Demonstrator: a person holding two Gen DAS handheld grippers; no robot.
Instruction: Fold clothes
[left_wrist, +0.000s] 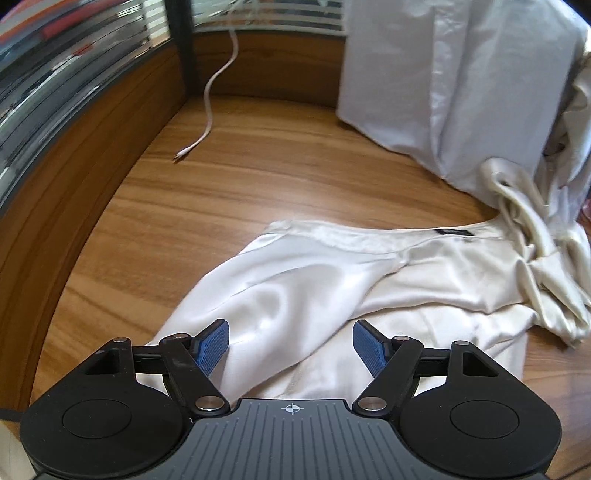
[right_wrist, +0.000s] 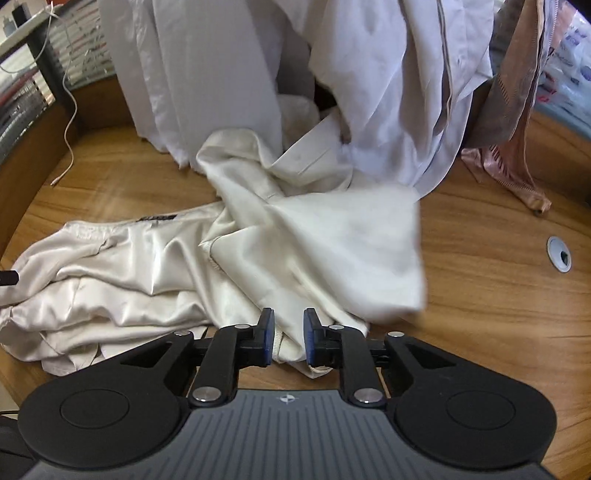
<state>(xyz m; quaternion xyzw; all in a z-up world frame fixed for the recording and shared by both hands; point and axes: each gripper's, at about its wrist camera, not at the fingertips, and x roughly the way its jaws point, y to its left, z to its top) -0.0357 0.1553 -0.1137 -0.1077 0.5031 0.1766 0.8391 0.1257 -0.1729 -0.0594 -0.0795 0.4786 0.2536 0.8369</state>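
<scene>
Satin garment (left_wrist: 295, 295) under left tongs (left_wrist: 291, 345) — spread wide.

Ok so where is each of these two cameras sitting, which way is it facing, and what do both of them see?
Left wrist: on the left gripper, looking forward over its open blue fingers at the cream satin garment on the wooden table.
Right wrist: on the right gripper, fingers closed on a cream fabric edge, facing the hanging white clothes.
Shared: the cream garment, its black label, the white cable, the table.
</scene>
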